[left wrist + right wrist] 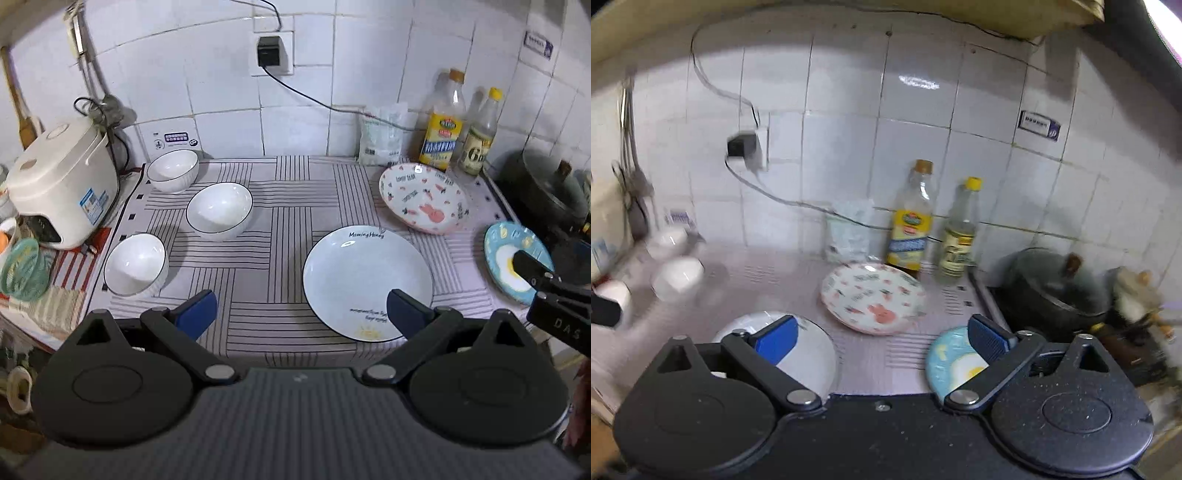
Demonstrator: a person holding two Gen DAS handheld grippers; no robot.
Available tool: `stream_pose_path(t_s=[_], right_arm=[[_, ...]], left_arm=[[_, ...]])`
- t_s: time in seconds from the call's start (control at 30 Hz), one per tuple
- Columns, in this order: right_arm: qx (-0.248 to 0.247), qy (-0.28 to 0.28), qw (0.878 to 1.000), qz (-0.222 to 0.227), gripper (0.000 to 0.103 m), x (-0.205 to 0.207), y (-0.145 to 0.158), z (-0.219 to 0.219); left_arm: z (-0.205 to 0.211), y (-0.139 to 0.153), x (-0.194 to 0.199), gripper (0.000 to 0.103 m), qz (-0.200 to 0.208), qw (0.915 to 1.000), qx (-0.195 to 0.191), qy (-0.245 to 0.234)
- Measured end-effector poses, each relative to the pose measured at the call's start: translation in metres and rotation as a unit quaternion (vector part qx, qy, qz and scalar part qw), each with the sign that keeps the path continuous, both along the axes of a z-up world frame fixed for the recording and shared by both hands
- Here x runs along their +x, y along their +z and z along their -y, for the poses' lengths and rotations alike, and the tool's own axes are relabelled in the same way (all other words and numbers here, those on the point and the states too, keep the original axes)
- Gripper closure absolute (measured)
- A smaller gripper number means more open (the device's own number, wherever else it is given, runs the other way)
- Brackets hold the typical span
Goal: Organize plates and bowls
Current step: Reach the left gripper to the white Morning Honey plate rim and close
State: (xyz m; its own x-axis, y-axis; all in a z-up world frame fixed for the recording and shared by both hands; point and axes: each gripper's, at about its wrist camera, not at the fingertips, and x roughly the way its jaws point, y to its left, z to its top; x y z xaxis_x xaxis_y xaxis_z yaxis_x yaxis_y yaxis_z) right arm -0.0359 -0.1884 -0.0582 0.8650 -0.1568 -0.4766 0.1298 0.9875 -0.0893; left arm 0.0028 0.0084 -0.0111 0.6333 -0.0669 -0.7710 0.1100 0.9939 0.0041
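Note:
Three white bowls stand on the striped cloth at left: a far one [173, 170], a middle one [219, 209] and a near one [135, 263]. A white "Morning Honey" plate [364, 280] lies front centre, also in the right wrist view [809, 354]. A pink rabbit-print plate [423, 197] [873, 297] lies behind it. A blue egg-print plate [513, 260] [951, 360] lies at right. My left gripper [301, 314] is open and empty above the front edge. My right gripper [882, 338] is open and empty; in the left wrist view its finger [532, 267] hangs over the blue plate.
A rice cooker [61, 184] stands at left. Two bottles [443, 122] [912, 221] and a white bag [380, 134] stand against the tiled wall. A dark lidded pot [546, 188] [1052, 288] sits on the stove at right. A cable runs from the wall socket [271, 51].

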Motion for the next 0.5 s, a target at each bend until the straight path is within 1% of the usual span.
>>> stream_pose_path(t_s=[0.07,0.17,0.2,0.27,0.33,0.4,0.5], right_arm=[[0.021,0.022,1.0,0.001,0.006,0.004,-0.012,0.002],[0.033,0.05,0.998,-0.02,0.01,0.02,-0.032,0.003],[0.041,0.061,0.997,-0.024,0.012,0.027,-0.04,0.006],[0.063,0.075,0.994,-0.037,0.015,0.042,-0.057,0.016],[0.081,0.081,0.992,-0.045,0.019,0.056,-0.076,0.026],[0.105,0.086,0.989,-0.054,0.026,0.07,-0.094,0.036],[0.143,0.092,0.983,-0.075,0.031,0.085,-0.12,0.047]], left_arm=[[0.002,-0.007,0.01,0.003,-0.011,0.9999,0.006,-0.006],[0.004,-0.021,0.025,0.003,-0.026,0.9994,0.005,-0.023],[0.004,-0.029,0.033,0.003,-0.036,0.9989,-0.002,-0.03],[0.003,-0.045,0.048,0.003,-0.062,0.9976,-0.015,-0.027],[-0.002,-0.062,0.061,0.004,-0.078,0.9958,-0.041,-0.028],[-0.005,-0.081,0.074,0.005,-0.096,0.9935,-0.057,-0.021],[-0.008,-0.111,0.093,0.006,-0.115,0.9918,-0.057,-0.007]])
